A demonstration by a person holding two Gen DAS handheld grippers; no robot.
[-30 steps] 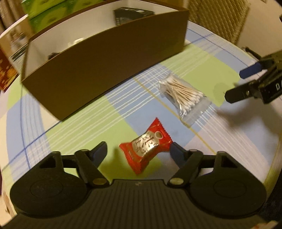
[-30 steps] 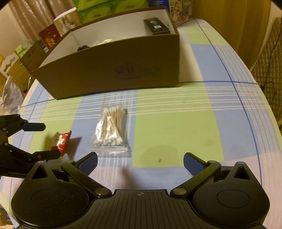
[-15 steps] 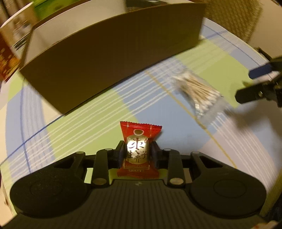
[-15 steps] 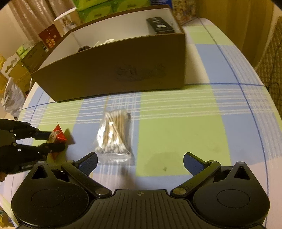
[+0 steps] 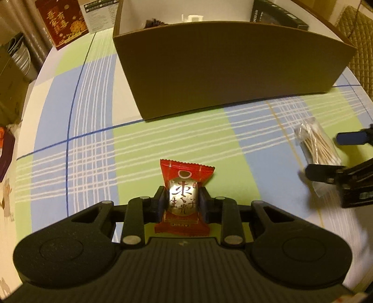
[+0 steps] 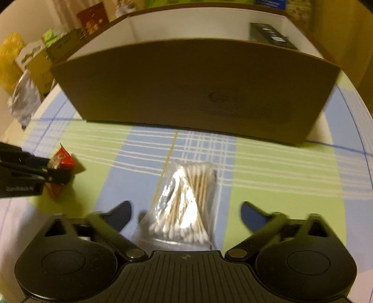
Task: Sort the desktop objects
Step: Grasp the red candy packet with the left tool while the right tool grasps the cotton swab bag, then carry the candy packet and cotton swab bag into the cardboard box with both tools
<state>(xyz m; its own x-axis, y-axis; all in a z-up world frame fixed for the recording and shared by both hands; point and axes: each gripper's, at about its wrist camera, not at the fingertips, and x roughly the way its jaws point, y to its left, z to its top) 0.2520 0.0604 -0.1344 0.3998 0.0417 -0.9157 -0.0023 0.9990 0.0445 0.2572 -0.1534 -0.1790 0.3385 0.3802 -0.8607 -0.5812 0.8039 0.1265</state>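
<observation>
My left gripper is pinching the red candy packet at its middle, both pads pressed against the wrapper sides. The packet stands upright in the jaws, above the checked tablecloth, over a green square toward the table's near edge. My right gripper is spread wide, fingers on either side of the cotton swab bag, not touching it as far as I can tell; that view is blurred. The bag lies flat on the cloth, well apart from the packet, toward the table's right edge in the left wrist view. The brown cardboard box sits across the far part of the table, open top, front wall facing me. There is a bare strip of cloth between the box's front wall and both items. Left of the box, open cloth runs to the table's left edge. A black item rests in the box's far right corner.
</observation>
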